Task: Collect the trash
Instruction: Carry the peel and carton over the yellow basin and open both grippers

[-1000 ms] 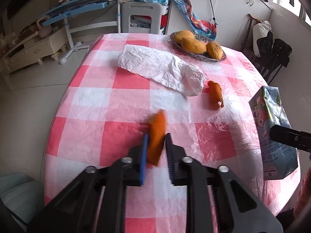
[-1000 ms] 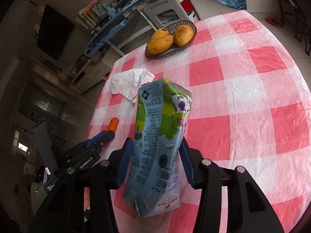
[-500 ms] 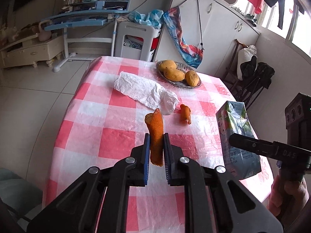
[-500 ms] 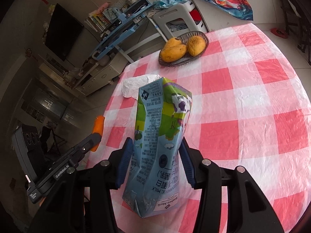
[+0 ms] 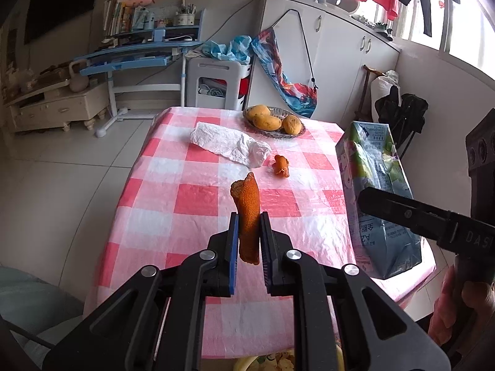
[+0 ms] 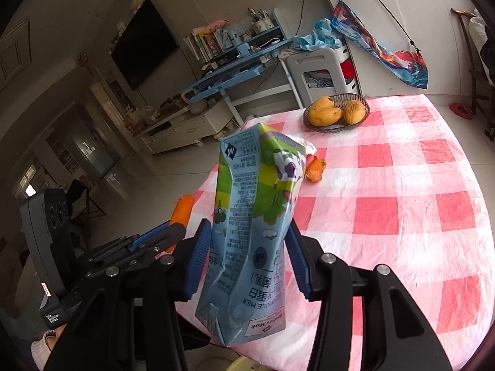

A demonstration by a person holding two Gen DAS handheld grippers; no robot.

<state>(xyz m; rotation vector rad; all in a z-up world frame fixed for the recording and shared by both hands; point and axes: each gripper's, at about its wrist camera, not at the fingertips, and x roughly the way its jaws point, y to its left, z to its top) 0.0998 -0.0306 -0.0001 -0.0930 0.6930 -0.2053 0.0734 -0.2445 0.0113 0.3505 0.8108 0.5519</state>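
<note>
Left gripper (image 5: 249, 241) around orange peel (image 5: 247, 213)

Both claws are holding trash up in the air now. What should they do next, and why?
Probably carry both pieces toward the yellowish bin rim at the table's near edge. The left gripper clamps an orange peel, the right gripper a crushed milk carton, both lifted clear.

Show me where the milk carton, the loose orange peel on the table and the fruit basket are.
milk carton (image 6: 247, 232): right wrist view, middle of its printed side.
loose orange peel (image 5: 281, 166): left wrist view, centre of the piece.
fruit basket (image 6: 365, 100): right wrist view, bare right rim.
</note>
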